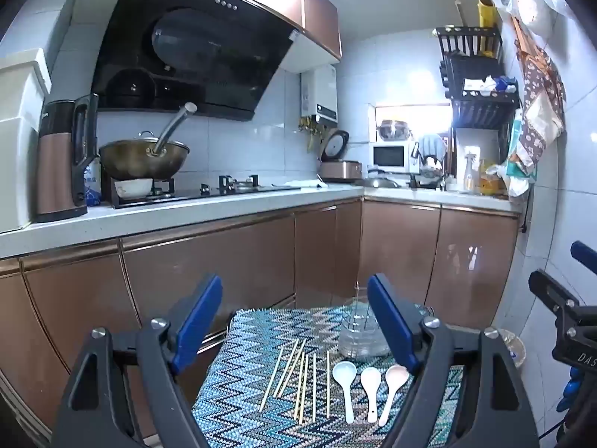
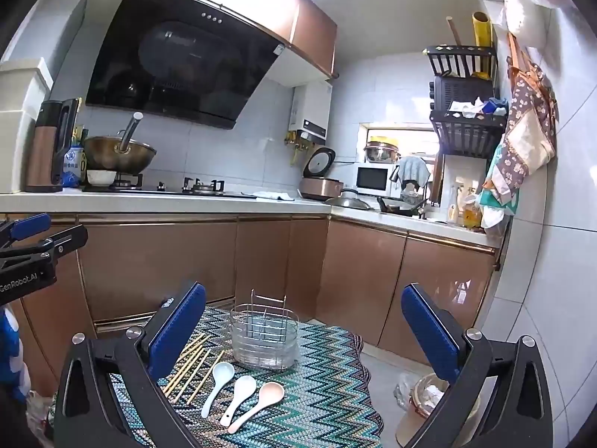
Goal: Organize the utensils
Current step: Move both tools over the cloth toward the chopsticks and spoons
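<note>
Chopsticks (image 1: 298,380) and three spoons (image 2: 242,392) lie loose on the surface (image 2: 328,392); the holder (image 2: 263,339) stands empty. Both tongs, left (image 1: 294,321) and right (image 2: 304,328), hang wide open, holding nothing.

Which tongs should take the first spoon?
Probably right. The three spoons lie between the open right tongs in their view, with the holder just behind. The left tongs, also open, frame the chopsticks more centrally.
</note>
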{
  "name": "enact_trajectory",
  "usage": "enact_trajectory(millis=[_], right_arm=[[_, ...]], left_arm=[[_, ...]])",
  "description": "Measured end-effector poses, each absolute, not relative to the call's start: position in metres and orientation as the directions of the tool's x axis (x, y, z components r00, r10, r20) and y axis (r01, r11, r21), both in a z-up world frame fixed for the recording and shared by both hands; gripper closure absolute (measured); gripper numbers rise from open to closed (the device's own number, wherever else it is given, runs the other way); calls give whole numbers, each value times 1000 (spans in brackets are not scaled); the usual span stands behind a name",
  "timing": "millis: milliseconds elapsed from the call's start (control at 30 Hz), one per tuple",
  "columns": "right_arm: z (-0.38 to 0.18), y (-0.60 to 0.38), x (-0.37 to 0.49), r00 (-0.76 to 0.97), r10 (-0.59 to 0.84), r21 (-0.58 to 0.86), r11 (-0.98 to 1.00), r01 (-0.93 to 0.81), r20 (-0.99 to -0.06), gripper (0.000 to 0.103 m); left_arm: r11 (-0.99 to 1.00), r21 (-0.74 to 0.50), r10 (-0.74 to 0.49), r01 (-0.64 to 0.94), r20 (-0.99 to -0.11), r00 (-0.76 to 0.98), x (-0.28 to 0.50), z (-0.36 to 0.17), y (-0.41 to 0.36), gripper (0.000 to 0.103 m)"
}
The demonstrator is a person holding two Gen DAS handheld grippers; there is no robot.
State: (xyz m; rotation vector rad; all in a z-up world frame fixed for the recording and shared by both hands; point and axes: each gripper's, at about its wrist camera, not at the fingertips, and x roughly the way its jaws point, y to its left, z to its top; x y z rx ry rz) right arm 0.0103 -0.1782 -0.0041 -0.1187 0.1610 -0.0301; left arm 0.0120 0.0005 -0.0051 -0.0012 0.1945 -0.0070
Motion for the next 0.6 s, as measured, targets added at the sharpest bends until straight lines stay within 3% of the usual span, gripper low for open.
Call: enact_trajectory(millis=[600], right_arm=[[-10, -177, 27, 985, -31, -125, 992, 9, -171, 0]], left_arm=[[999, -5, -43, 43, -208, 977, 22, -10, -2, 24]])
